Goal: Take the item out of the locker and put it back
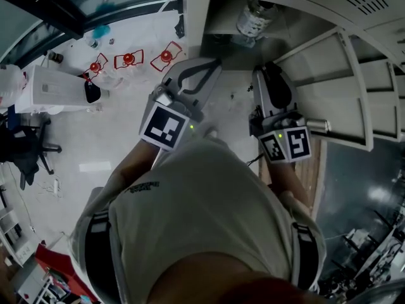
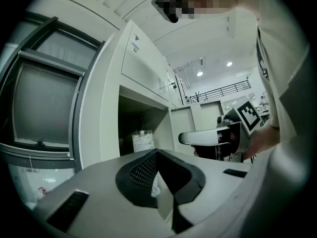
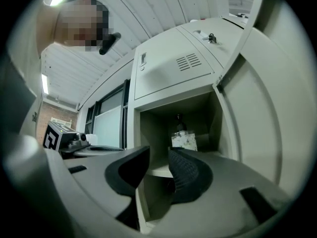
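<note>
The jaws of the right gripper stand a narrow way apart, and nothing is between them; through the gap the open locker shows. The jaws of the left gripper meet at their tips and hold nothing.

Both grippers are held side by side in front of the locker, each with one marker cube: the left one's and the right one's.

One compartment is open, its single door swung out to the right. In it stands one bottle, clear with a pale label, upright on the shelf toward the back. It is well apart from both pairs of jaws and touched by neither. From the left gripper view the same bottle shows in the dark of the compartment.

On the white surface at the left of the head view lie three red-outlined pieces in a row.
</note>
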`<state>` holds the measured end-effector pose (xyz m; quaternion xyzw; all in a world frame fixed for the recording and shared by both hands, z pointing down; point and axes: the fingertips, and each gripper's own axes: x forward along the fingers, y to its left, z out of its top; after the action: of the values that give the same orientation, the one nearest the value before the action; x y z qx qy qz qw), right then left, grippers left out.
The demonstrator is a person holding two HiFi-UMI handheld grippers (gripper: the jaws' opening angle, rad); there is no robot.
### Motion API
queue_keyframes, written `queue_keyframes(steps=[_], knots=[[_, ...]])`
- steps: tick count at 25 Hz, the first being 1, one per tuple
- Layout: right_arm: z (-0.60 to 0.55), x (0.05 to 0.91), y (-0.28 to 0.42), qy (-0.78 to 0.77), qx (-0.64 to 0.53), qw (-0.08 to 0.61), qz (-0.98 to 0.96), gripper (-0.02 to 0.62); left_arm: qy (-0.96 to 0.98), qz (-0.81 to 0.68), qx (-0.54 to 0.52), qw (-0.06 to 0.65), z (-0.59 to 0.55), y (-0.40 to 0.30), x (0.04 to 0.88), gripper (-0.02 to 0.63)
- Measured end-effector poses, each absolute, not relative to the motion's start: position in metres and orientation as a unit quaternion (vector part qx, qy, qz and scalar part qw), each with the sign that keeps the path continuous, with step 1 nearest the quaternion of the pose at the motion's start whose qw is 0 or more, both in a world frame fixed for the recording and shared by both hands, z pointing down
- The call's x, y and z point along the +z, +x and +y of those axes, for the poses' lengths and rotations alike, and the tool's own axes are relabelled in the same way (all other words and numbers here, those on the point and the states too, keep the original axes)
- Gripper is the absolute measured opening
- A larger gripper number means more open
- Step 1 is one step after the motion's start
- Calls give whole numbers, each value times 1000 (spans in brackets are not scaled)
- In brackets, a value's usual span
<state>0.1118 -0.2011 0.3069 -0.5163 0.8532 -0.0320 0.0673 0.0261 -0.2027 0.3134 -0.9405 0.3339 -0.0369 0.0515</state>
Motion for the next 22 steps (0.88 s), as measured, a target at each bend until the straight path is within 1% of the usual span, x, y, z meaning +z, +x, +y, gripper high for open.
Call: queue_keyframes(steps=[4, 7, 10, 12, 14, 16, 18, 19, 22], knots=[[-210, 303, 116, -523, -20, 52, 850, 202, -940, 335, -38, 56, -207, 32, 309, 14], [-220, 297, 119, -526, -5, 41, 849, 253, -938, 339, -35, 65, -212, 35, 303, 14], [-233, 287, 121, -528, 9, 47, 848, 259, -935, 346, -33, 71, -217, 38, 296, 14], [-243, 280, 121, -530, 13, 53, 846, 305, -932, 351, -36, 82, -221, 40, 291, 14], [-254, 276, 121, -533, 17, 54, 844, 305, -931, 353, -35, 89, -224, 44, 286, 14], [-264, 275, 120, -536, 21, 50, 843, 350, -930, 354, -33, 88, -227, 47, 284, 14], [-275, 275, 118, -538, 21, 43, 842, 353, -930, 356, -29, 81, -231, 49, 282, 14], [-280, 275, 117, -539, 21, 39, 841, 383, -930, 357, -26, 77, -233, 49, 281, 14], [-295, 279, 111, -540, 22, 26, 841, 397, -929, 363, -20, 74, -239, 47, 278, 14]])
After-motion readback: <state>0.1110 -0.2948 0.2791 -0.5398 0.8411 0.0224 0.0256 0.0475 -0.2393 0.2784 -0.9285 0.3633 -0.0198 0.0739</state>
